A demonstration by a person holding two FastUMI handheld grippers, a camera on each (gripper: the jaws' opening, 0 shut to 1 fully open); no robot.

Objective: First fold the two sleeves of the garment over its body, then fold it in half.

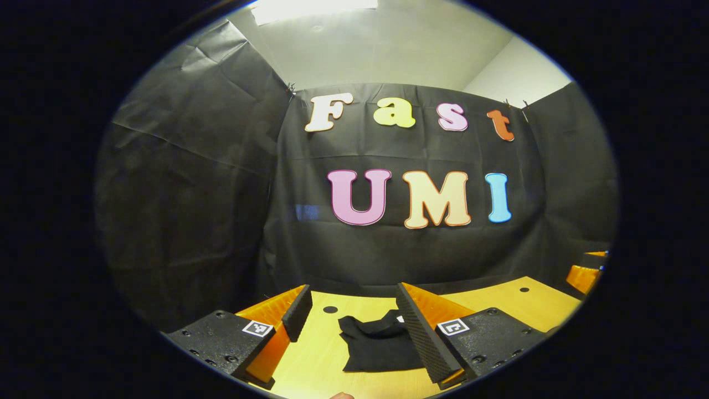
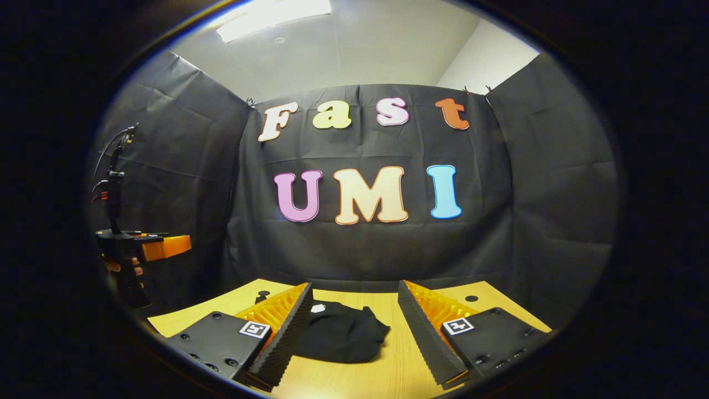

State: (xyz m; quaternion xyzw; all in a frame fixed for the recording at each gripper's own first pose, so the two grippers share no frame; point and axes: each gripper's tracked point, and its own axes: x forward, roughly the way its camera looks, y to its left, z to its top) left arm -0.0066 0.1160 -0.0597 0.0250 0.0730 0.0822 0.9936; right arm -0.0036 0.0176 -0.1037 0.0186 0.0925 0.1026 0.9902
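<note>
A black garment (image 1: 379,346) lies bunched in a compact heap on the wooden table (image 1: 498,305), a small white label showing at its collar end. My left gripper (image 1: 353,293) hovers above and short of it, open, with nothing between its fingers. In the right gripper view the same garment (image 2: 340,338) lies low between the fingers of my right gripper (image 2: 354,288), which is also open and holds nothing. The left gripper (image 2: 147,246) shows there at the far left, held up by a hand, off the table (image 2: 399,360).
Black cloth walls close in the table at the back and on both sides. The tabletop has small round holes (image 1: 330,309). An orange part of the right gripper (image 1: 584,274) shows at the right edge of the left gripper view.
</note>
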